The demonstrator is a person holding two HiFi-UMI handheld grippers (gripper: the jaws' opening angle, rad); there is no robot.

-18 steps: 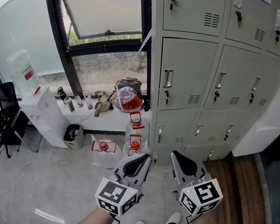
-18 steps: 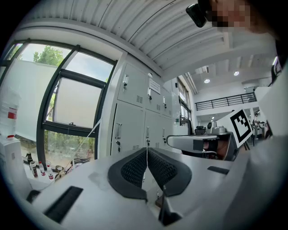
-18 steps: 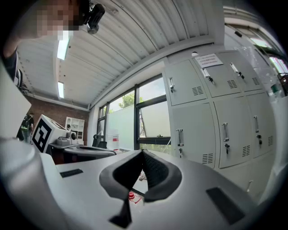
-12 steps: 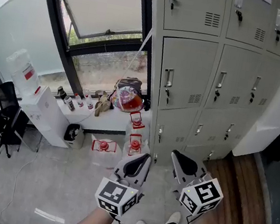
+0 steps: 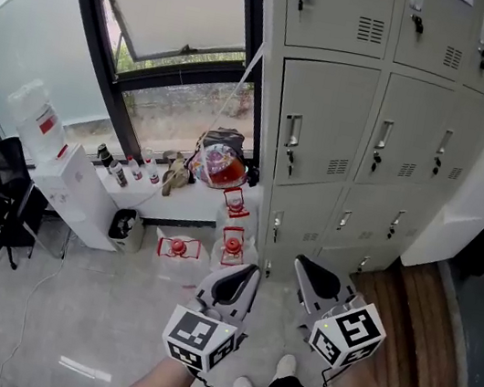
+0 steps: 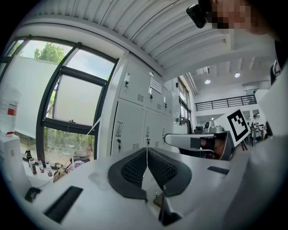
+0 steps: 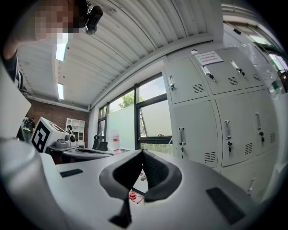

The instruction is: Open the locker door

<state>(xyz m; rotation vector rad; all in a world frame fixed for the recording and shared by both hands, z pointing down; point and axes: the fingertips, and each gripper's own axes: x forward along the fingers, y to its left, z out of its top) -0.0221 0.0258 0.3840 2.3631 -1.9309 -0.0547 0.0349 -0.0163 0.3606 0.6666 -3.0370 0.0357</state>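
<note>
**Office corner: grey lockers, all shut**

A window fills the left wall; the lockers stand just right of it. Each pale grey door has an upright metal handle, a key below it and small vent slots. The left gripper and right gripper hover well short of the lockers, jaws pressed together, empty.

Left tongs and right tongs point level, side by side, both closed, empty
</note>
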